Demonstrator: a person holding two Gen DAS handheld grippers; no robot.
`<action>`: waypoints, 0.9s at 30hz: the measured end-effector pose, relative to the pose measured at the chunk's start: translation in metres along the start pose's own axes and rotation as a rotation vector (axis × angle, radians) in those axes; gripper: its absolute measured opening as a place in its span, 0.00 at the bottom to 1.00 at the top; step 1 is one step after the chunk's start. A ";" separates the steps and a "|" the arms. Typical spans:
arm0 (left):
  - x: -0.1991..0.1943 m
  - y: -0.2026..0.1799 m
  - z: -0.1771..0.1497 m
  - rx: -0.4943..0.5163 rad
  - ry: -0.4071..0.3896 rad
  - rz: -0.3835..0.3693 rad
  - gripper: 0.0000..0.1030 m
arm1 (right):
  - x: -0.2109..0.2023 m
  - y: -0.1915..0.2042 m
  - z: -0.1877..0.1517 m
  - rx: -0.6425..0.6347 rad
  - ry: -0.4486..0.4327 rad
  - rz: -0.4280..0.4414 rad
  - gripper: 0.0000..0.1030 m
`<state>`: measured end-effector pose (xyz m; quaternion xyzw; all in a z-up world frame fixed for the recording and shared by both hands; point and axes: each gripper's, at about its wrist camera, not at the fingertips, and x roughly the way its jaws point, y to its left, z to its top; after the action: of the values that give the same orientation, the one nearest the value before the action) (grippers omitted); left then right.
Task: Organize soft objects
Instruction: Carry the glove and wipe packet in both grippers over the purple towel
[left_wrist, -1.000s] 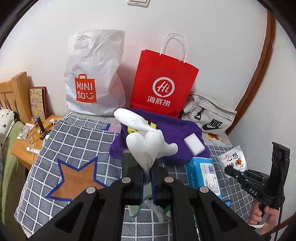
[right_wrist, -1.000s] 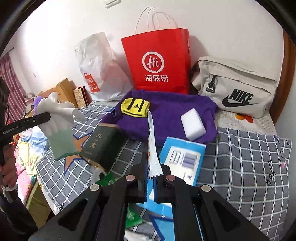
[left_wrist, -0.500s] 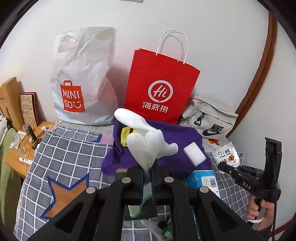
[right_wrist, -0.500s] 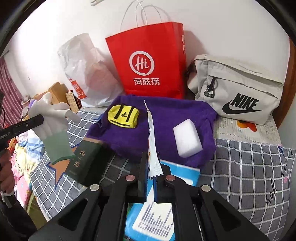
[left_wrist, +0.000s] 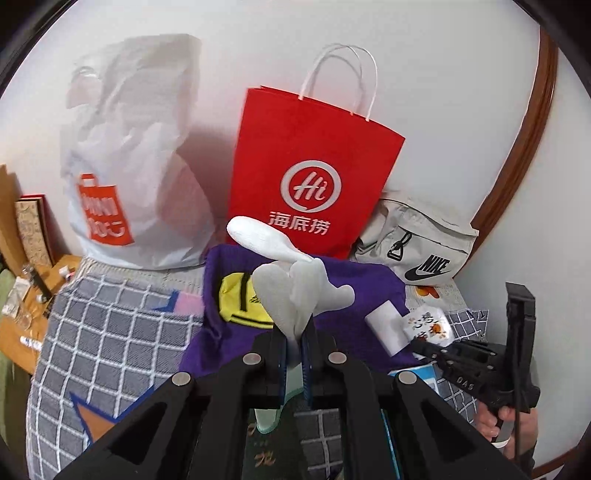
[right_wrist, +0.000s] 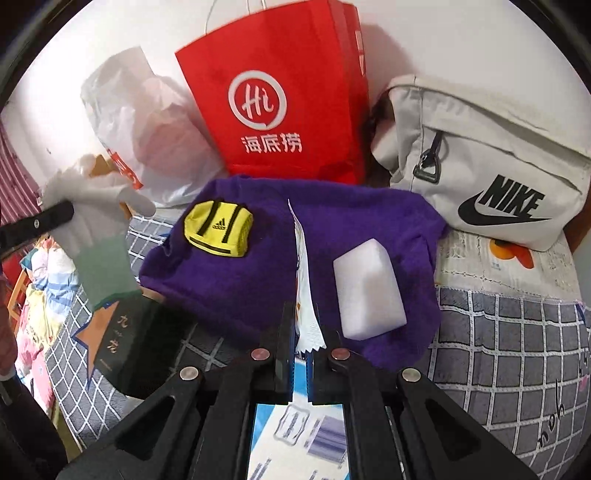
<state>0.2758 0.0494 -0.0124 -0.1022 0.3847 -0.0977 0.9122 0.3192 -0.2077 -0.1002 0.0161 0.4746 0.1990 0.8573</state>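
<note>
My left gripper (left_wrist: 294, 332) is shut on a white glove (left_wrist: 295, 280) with a green cuff, held up above the bed; the glove also shows in the right wrist view (right_wrist: 96, 221). My right gripper (right_wrist: 300, 332) is shut on a thin white sachet (right_wrist: 304, 280), held edge-on over the purple towel (right_wrist: 240, 266). The sachet also shows in the left wrist view (left_wrist: 426, 325). On the towel lie a yellow Adidas pouch (right_wrist: 219, 229) and a white sponge block (right_wrist: 367, 291).
A red paper bag (right_wrist: 280, 96), a white Miniso plastic bag (left_wrist: 125, 155) and a grey Nike bag (right_wrist: 480, 162) stand against the wall. A dark box (right_wrist: 136, 343) and a blue packet (right_wrist: 295, 439) lie on the checked bedspread (right_wrist: 509, 354). A wooden side table (left_wrist: 29, 317) is at left.
Both grippers have moved forward toward the purple towel and the bags, each still holding its item. The towel, pouch and sponge look larger and closer.
</note>
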 end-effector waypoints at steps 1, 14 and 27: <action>0.004 -0.001 0.002 0.001 0.003 -0.005 0.07 | 0.003 -0.001 0.001 -0.001 0.003 0.000 0.04; 0.084 0.008 0.019 -0.001 0.097 -0.013 0.07 | 0.060 -0.011 0.014 -0.026 0.110 0.043 0.04; 0.146 0.030 0.003 -0.040 0.237 0.020 0.07 | 0.098 -0.011 0.014 -0.035 0.229 0.081 0.06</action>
<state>0.3811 0.0412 -0.1177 -0.1042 0.4927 -0.0922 0.8590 0.3803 -0.1808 -0.1745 -0.0024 0.5649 0.2422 0.7888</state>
